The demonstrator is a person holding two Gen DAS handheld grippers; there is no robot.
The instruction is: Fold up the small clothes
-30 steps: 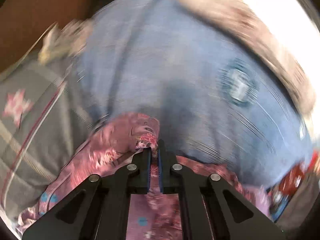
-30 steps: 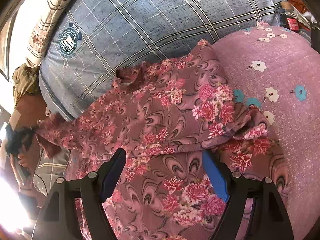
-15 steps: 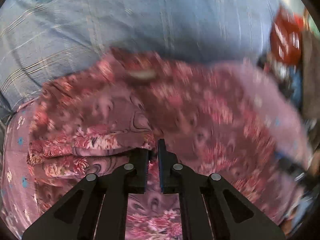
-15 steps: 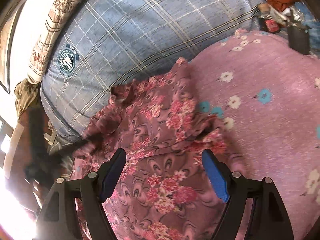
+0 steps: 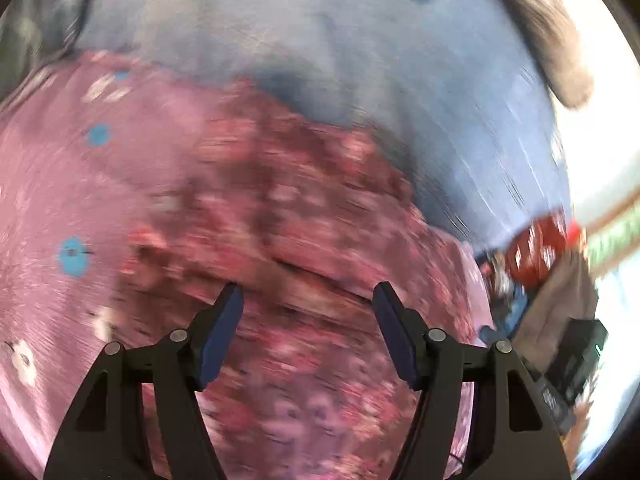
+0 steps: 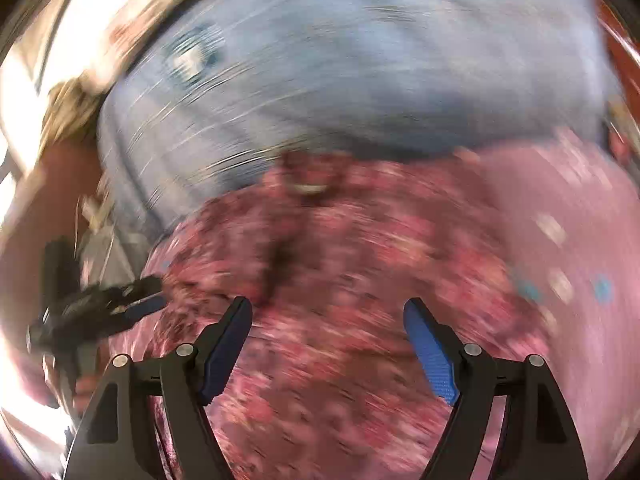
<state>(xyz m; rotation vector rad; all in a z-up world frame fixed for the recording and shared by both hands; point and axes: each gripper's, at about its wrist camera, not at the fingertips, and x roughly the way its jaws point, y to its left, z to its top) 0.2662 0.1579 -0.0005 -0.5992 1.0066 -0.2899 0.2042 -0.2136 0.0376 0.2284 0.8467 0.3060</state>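
Pink bedding with small blue and white flowers [image 5: 60, 200] covers the bed, and on it lies the floral garment [image 5: 304, 216], a dark red cloth with pink blossoms, spread in front of both tools and reaching back to the blue checked pillow [image 5: 320, 40] at the far side.

Judging by how it lies, one fold has just been laid down and let go. The left tool [image 5: 307, 300] has just been opening its jaws, which now stand apart above the cloth with nothing pinched between them. The right tool [image 6: 328, 312] is spread wide too, over the near part of the garment, gripping nothing.

Both views are heavily blurred, so the garment's outline is uncertain. A crease runs roughly left to right just beyond the left tool, and the neck opening seems to point toward the pillow, so the long axis probably runs near to far.

Next, I judge, a fresh edge needs picking, likely the near hem, to bring it across that crease.
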